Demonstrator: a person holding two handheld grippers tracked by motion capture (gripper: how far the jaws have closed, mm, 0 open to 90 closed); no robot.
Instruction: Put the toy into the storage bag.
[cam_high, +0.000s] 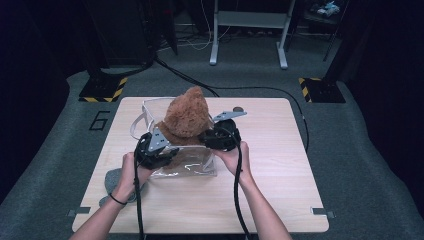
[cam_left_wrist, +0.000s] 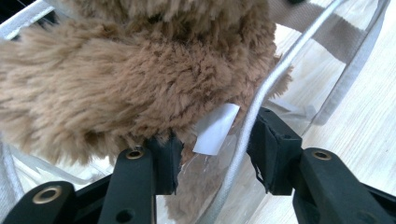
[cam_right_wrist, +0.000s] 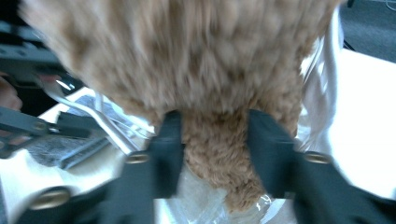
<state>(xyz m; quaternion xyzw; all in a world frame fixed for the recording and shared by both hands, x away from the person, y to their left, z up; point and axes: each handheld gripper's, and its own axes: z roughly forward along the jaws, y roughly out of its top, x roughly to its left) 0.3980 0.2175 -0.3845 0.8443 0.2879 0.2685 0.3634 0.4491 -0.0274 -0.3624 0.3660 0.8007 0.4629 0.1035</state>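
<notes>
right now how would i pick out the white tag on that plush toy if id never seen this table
On the wooden table stands a clear plastic bag with a brown plush toy sticking out of it. The white tag hangs from the fur's lower edge beside the bag's white rim cord, the one smooth, flat piece amid shaggy fur.

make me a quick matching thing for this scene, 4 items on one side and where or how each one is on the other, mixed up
Column 1:
1. brown plush toy
2. clear bag
3. right gripper
4. white tag

Column 2:
A. stands on the wooden table, open at the top
B. jaws on either side of a furry limb
C. hangs from the fur, between the left gripper's jaws
D. sticks up out of the bag

Pairs: 1-D, 2-A, 3-B, 4-C
</notes>
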